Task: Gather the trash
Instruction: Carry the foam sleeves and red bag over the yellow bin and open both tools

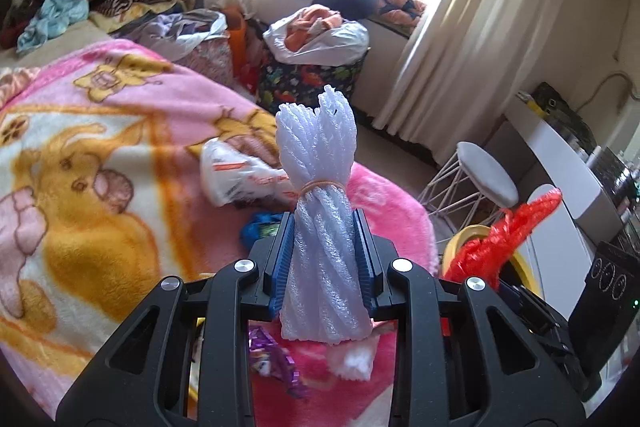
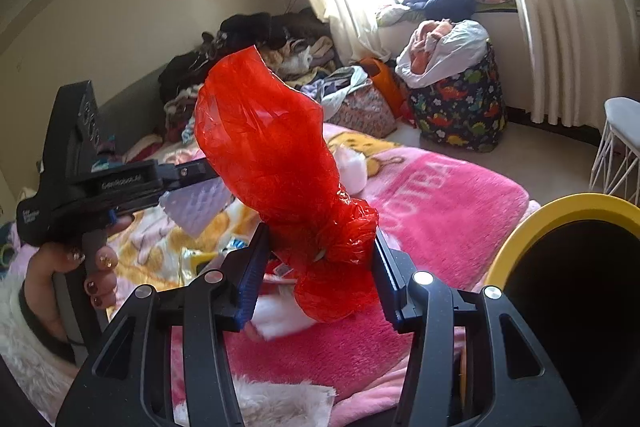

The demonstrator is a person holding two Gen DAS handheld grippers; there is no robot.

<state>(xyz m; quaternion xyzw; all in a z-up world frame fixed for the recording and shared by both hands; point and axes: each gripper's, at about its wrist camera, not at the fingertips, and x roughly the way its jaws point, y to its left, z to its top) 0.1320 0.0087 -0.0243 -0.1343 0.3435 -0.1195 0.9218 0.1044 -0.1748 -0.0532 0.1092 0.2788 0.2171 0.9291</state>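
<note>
Trash is in both grippers at once: the left gripper (image 1: 323, 251) has its jaws clamped on a white foam-net bundle (image 1: 320, 195) tied with a rubber band, standing upright between the blue pads, and the right gripper (image 2: 318, 259) pinches a crumpled red plastic bag (image 2: 276, 163) at its bunched neck, the loose end billowing upward. Both hover above the pink blanket (image 1: 100, 155), where more scraps lie: a white printed bag (image 1: 236, 171), a blue wrapper (image 1: 260, 227) and a purple wrapper (image 1: 272, 359). A yellow-rimmed bin (image 2: 568, 267) sits just beside the right gripper, at the bed's edge. The sensible step, I judge, is to carry each piece fully over the dark opening before loosening the jaws, red bag first since it is nearer; light film can cling to the pads. The left tool, held in a hand (image 2: 68, 267), points roughly level across the bed.
</note>
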